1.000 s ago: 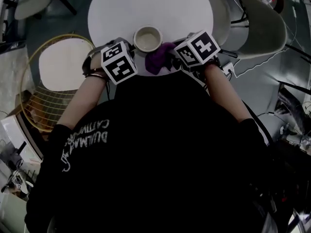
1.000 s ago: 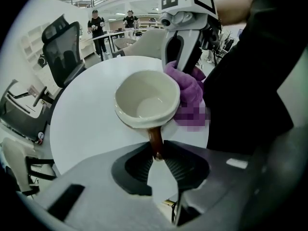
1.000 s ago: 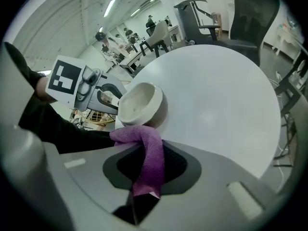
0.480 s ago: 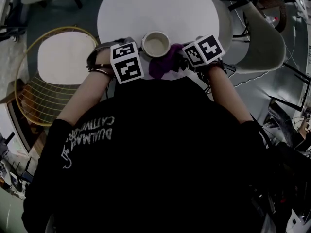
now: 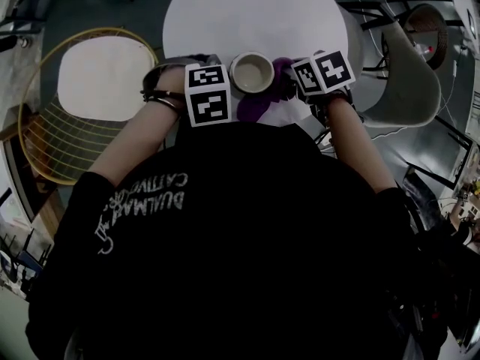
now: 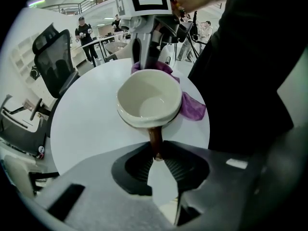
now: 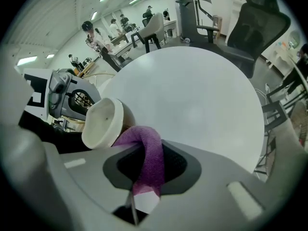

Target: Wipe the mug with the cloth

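Note:
A cream mug [image 5: 252, 72] stands near the front edge of the round white table [image 5: 255, 13]. My left gripper [image 6: 155, 153] is shut on the mug's brown handle [image 6: 154, 137], and its jaws have just closed a little further on it. A purple cloth [image 7: 149, 153] runs between the jaws of my right gripper [image 7: 147, 177], which is shut on it. The cloth lies against the outside of the mug [image 7: 103, 121]. From above, the cloth [image 5: 259, 105] shows at the mug's right and front. Marker cubes [image 5: 208, 94] hide both grippers' fingertips there.
A yellow wire chair with a white seat [image 5: 97, 73] stands left of the table, and a grey shell chair [image 5: 409, 81] stands right of it. Black office chairs [image 7: 255, 23] are beyond the table, with people [image 6: 85, 32] further off. My dark torso borders the table's front edge.
The right gripper has shifted with the cloth closer in along the mug's right side. The left gripper has kept its hold on the handle in place.

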